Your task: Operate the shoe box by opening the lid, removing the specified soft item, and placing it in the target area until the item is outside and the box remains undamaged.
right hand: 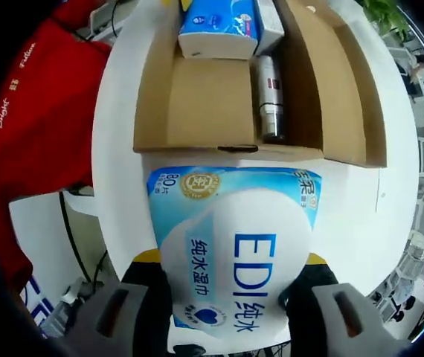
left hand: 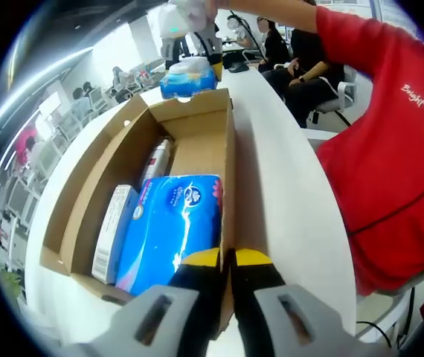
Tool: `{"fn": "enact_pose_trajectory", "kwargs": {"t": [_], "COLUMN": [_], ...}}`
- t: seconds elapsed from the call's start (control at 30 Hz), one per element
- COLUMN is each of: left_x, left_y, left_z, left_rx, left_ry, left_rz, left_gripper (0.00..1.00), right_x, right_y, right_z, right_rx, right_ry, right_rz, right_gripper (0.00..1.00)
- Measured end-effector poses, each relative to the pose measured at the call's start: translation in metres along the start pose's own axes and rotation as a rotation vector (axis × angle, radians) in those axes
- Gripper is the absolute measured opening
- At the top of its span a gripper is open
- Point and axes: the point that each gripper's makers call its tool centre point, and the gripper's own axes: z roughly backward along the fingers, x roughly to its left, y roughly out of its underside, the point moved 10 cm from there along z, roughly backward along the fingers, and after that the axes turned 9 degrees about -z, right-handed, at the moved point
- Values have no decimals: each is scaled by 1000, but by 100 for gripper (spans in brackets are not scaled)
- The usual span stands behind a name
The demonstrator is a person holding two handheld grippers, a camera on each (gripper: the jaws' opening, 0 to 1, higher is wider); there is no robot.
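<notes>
The shoe box [left hand: 197,141] lies open on the white bench [left hand: 286,171], its lid flap folded out along one long side. Taking the box as the landmark: in the left gripper view, a narrow white carton [left hand: 112,232] sits against the box's left inner wall, a blue tissue pack [left hand: 173,227] lies beside it filling the near end, and a silver bottle [left hand: 156,160] lies on its side further in, beyond the carton. The left gripper [left hand: 227,260] has its yellow-tipped jaws pinching the box's right wall near the near corner, one jaw inside and one outside. Beyond the box's far end, the right gripper [left hand: 190,22] holds a blue-and-white wet wipes pack [left hand: 188,74] just above the bench. A person in a red shirt [left hand: 383,149] stands right of the box.

In the right gripper view, the right gripper [right hand: 234,268] has its jaws spread around the wet wipes pack [right hand: 234,245], clamping it from both sides; the pack is outside the box, just beside the box's end wall.
</notes>
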Motion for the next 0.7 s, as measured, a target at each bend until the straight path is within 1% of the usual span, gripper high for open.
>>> {"fn": "enact_pose_trajectory", "kwargs": {"t": [0.2,0.4,0.53,0.6,0.67,0.7], "left_x": [0,0,0,-1,1,0], "left_y": [0,0,1,-1,2,0], "left_z": [0,0,0,0,-1,0], "left_rx": [-1,0,0,0,0,0], "left_ry": [-1,3,0,-1,0,0], "left_rz": [-1,2,0,0,0,0], "left_gripper": [4,4,4,4,4,4], "right_x": [-1,0,-1,-1,1,1], "right_y": [1,2,3,3,2,2], "right_z": [-7,-10,-16,-18,-23,-24], "right_rx": [-8,-6,5,12,11,11], "right_ry": [-11,-11,-9,-15,-23,-27], "right_rz": [14,15,30,33,44,45], "right_gripper": [60,60,60,60,60,60]}}
